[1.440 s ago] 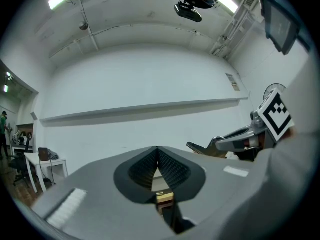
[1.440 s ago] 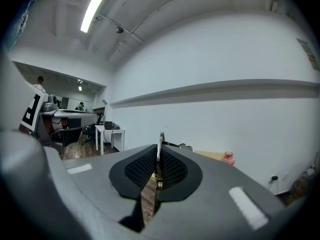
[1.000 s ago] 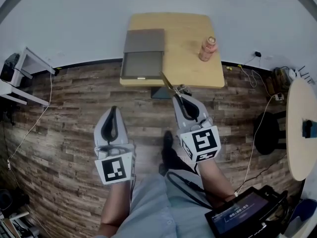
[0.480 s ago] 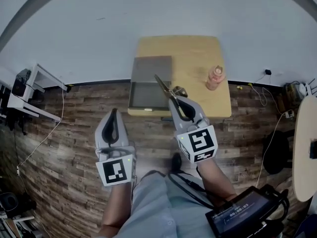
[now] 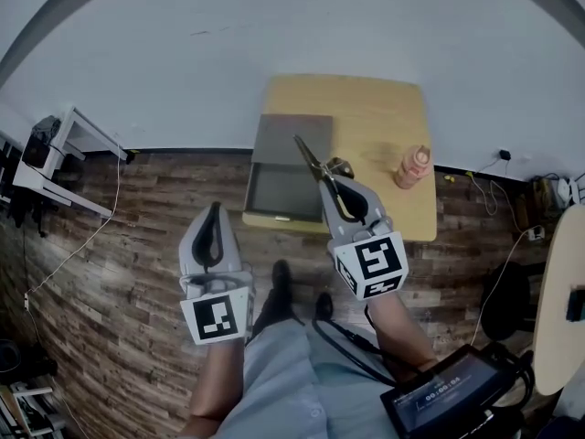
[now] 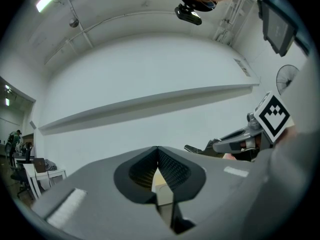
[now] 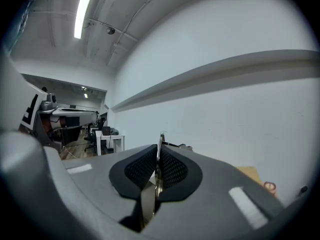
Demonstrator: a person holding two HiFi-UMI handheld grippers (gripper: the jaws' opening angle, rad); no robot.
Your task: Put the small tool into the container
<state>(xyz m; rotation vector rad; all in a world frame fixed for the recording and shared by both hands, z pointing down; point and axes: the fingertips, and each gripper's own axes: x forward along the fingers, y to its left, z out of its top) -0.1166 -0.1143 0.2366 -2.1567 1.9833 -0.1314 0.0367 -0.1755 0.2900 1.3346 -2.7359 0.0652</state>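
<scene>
A small light-wood table (image 5: 384,126) against the white wall carries an open grey rectangular container (image 5: 279,190). My right gripper (image 5: 336,183), held about level, is clenched on the slim metal tool (image 5: 315,167), whose long axis slants forward-left with its tip over the container. My left gripper (image 5: 213,212) is closed on nothing, nearer me than the container.

Your head camera looked steeply down on the worktop (image 5: 375,117); both gripper cameras faced level, sharing the wall (image 6: 150,74).

Upper centre in the head view, a pale wooden square table (image 5: 384,108) carries a dull grey rectangular container (image 5: 283,190) and a peach-orange plastic bottle (image 5: 413,165). The plank floor (image 5: 119,245) is mottled brown. The light grey left gripper (image 5: 212,210) and light grey right gripper (image 5: 334,176) bear black-and-white square-patterned cubes. The thin metal tool (image 5: 309,156) looks brassy.
</scene>
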